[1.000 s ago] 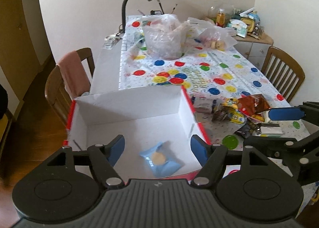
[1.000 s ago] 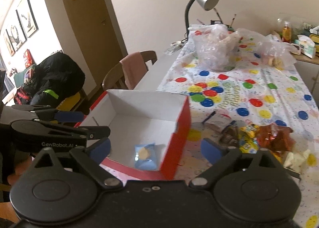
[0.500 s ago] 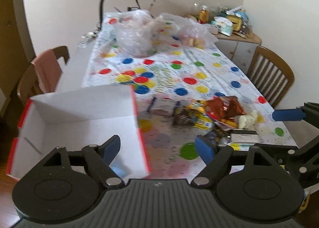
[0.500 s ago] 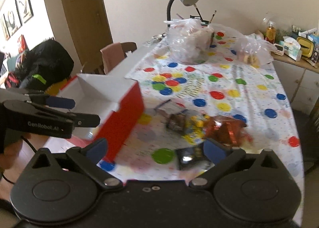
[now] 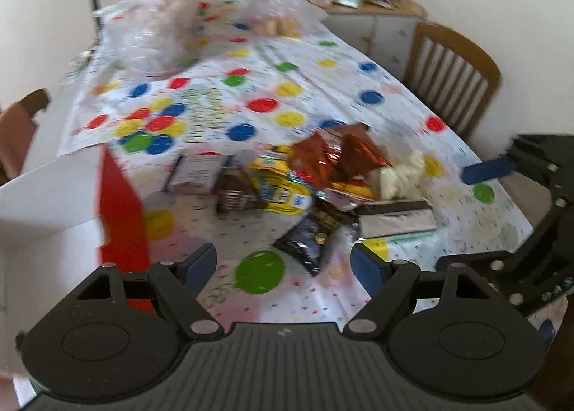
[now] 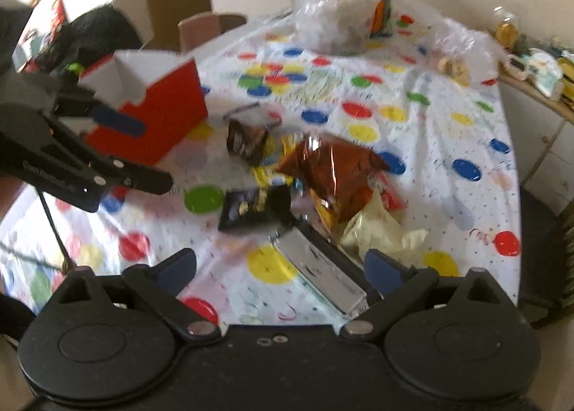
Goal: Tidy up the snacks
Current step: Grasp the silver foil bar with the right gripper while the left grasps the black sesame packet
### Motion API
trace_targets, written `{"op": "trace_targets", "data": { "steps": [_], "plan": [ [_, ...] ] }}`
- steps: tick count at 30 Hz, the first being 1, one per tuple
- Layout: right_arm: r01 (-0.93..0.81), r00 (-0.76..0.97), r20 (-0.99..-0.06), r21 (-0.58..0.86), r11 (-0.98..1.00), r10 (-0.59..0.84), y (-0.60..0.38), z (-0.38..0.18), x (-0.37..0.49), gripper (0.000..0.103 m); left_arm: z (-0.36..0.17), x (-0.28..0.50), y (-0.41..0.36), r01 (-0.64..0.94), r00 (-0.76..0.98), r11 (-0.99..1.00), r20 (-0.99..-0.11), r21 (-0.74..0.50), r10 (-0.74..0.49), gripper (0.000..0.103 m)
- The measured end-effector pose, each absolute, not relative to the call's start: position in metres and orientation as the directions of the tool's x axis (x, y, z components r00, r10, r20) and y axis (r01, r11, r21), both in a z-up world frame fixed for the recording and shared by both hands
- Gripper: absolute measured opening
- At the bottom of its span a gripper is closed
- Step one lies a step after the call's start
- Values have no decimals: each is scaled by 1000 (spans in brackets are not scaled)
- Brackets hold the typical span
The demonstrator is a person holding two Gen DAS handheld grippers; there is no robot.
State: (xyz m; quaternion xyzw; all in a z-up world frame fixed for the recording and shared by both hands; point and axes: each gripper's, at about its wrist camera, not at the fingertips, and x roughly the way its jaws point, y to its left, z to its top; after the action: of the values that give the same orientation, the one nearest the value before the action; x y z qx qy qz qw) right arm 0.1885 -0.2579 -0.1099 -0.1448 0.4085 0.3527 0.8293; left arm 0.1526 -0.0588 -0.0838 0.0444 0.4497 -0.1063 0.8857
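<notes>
I am looking along both grippers at a table covered with a white polka-dot tablecloth (image 5: 323, 95); both views are motion-blurred. My left gripper (image 5: 283, 264) hangs above the cloth with its jaws spread wide and nothing between them; below the gap lie a green dot and the corner of a black snack packet (image 5: 310, 237). My right gripper (image 6: 281, 269) is likewise spread wide and empty, hovering over a silver foil packet (image 6: 319, 267) that lies between the blue fingertips (image 6: 382, 269) without touching them.

The snacks sit in a loose pile at mid-table: a shiny red-brown bag (image 6: 333, 174) on top, a pale yellow wrapper (image 6: 376, 228) beside it, a yellow packet (image 5: 283, 192), a dark brown packet (image 6: 245, 140) and a small white packet (image 5: 197, 174).

A red box with a white inside (image 6: 158, 113) stands just left of the pile, near the left gripper. What is inside it I cannot tell. Clear plastic bags (image 5: 150, 34) sit at the far end of the table.
</notes>
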Motion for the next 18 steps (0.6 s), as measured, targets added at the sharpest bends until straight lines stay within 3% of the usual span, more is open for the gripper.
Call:
{"op": "trace_targets", "data": {
  "steps": [18],
  "plan": [
    [-829,280,-855,14,559,437,-248,-164,244,78,-142,222,-101,417,427,908,-890,40,-157,82]
  ]
}}
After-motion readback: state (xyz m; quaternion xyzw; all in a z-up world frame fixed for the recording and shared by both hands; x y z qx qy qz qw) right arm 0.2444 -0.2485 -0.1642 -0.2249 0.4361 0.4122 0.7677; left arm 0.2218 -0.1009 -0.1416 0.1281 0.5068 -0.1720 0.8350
